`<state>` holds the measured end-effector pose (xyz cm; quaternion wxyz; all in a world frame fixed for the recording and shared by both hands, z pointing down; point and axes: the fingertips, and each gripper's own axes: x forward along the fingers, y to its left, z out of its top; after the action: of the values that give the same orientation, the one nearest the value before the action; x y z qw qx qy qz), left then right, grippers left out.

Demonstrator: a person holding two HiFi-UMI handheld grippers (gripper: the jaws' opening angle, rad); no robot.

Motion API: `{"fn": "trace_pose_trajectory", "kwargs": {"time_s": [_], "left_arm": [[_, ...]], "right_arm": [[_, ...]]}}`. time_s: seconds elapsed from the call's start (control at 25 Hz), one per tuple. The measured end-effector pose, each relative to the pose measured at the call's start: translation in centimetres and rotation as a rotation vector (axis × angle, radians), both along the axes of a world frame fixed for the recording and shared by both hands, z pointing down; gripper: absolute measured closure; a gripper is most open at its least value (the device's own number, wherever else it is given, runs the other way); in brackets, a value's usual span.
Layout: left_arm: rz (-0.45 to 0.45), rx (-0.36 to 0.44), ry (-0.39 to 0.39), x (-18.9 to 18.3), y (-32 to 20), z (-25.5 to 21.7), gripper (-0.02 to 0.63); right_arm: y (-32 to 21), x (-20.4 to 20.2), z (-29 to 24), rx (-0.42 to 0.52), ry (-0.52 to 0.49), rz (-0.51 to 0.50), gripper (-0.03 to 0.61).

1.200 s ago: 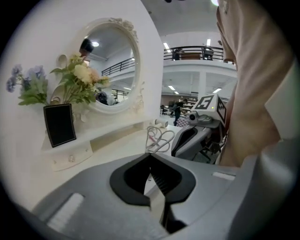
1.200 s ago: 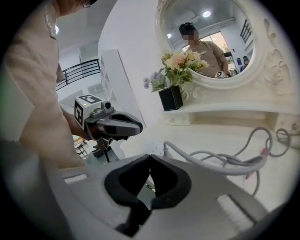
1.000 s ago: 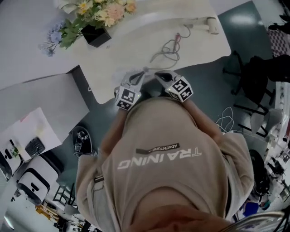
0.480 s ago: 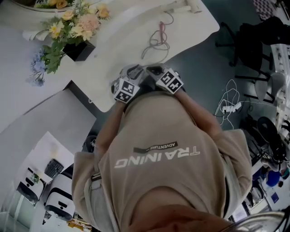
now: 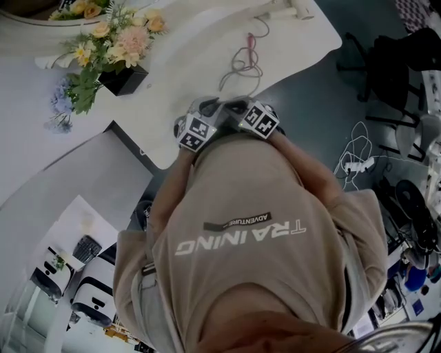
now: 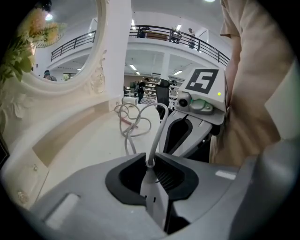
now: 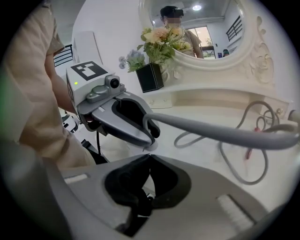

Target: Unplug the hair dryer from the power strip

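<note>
Head view looks down on my tan shirt. Both claws poke out near the middle of the frame, side by side at the edge of the white table [image 5: 200, 62]. Flowers [image 5: 110, 45] sit at the upper left.

My left claw [image 5: 204, 105] is clenched on a grey cord [image 5: 238, 69]. In the left gripper view the cord comes up out of the tips. It runs off to a loose loop on the table in the middle of the frame.

My right claw [image 5: 239, 107] is squeezed closed too, but it holds nothing. In the right gripper view its tips touch each other. The cord goes past above them, not between them.

A pale thing lies at the top edge of the head view, past the loop of cord. I think it is the hair dryer [image 5: 286, 8], but it is too small to be sure.

I see no power strip on the table. A white strip [image 5: 355, 165] with wires lies on the floor at the right of the head view, well apart from my claws. I cannot tell if it is the one.

So I think the plug is already out, because my left claw has the cord and nothing is stuck to it. I cannot see the prongs. What may be left is to lay the cord down and let go.
</note>
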<state>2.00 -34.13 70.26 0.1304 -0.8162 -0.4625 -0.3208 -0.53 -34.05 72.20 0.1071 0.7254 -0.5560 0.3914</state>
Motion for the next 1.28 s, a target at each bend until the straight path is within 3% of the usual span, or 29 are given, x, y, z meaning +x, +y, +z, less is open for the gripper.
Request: {"fn": "trace_pose_trajectory", "kwargs": {"time_s": [0.4, 0.56, 0.72, 1.0, 1.28], "left_arm": [[-0.047, 0.039, -0.002, -0.2, -0.2, -0.6, 0.557], [-0.111, -0.021, 0.035, 1.1, -0.1, -3.2, 0.557], [-0.127, -0.015, 0.048, 1.6, 0.5, -4.9, 0.557], [-0.213, -0.058, 0.044, 2.1, -0.4, -7.4, 0.557], [-0.282, 0.008, 0.099, 2.5, -1.3, -9.1, 0.557]], "right_arm": [[-0.4, -0.3, -0.3, 0.049, -0.069, -0.09, 0.574], [-0.5, -0.3, -0.4, 0.046, -0.061, -0.143, 0.574], [-0.2, -0.3, -0.8, 0.062, -0.065, -0.152, 0.574], [1.8, 1.3, -6.6, 0.214, 0.0, -0.177, 0.574], [4.4, 1.2, -16.5, 0.395, 0.12, -0.261, 0.574]]}}
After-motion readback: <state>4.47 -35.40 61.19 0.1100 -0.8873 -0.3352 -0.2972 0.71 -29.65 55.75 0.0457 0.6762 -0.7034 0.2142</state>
